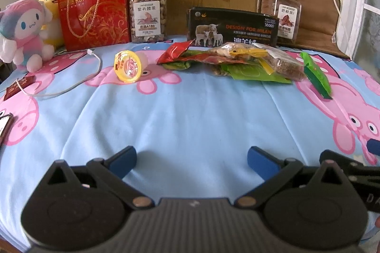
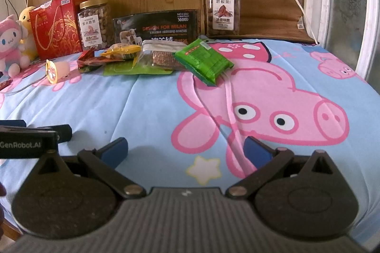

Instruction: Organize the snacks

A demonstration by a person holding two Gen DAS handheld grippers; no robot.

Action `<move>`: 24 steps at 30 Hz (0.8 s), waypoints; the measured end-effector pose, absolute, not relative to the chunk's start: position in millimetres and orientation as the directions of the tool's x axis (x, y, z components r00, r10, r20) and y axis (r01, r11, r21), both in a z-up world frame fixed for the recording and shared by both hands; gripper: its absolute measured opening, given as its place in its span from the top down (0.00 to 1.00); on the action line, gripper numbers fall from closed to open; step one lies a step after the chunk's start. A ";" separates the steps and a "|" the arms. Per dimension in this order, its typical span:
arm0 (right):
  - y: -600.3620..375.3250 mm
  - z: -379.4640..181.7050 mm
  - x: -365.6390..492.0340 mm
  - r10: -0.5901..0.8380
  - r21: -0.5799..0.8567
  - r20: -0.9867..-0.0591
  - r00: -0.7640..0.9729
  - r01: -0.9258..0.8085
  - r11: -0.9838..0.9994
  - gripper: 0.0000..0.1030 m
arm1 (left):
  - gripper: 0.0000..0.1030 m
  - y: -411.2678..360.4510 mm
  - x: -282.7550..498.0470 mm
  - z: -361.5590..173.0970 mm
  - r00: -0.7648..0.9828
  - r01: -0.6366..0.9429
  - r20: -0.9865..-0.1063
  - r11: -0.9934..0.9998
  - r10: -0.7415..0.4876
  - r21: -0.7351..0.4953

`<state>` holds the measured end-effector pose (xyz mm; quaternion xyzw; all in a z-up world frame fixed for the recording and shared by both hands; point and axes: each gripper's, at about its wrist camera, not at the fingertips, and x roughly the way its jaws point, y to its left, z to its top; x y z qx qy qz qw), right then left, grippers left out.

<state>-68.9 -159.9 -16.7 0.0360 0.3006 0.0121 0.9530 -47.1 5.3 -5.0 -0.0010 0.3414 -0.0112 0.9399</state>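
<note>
Blue pig-print bedsheet (image 1: 190, 115) spreading below both spread-wide, empty jaws; left gripper (image 1: 192, 161), right gripper (image 2: 185, 149) hovering; mixed foil snack packets (image 1: 228, 58) lying far ahead.

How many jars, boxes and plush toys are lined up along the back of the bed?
Jars of nuts: 2, one gold-lidded jar beside the red gift box and another jar by the brown cushion
Boxes: 2, the red gift box and a black box
Plush toys: 2, a pink plush and a yellow plush
Total: 6
</note>
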 end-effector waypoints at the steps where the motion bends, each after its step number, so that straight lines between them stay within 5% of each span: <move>1: -160.2 -16.6 -68.7 0.046 0.077 -0.571 0.820 -0.002 0.997 0.00 | 0.00 5.3 -47.6 -5.2 0.768 0.020 -0.640 1.000 -0.022 -0.010; 24: -170.7 -16.8 -70.8 0.046 0.112 -0.524 0.850 0.015 0.994 0.04 | 0.00 2.5 -47.9 -5.8 0.781 0.036 -0.624 0.999 -0.034 -0.009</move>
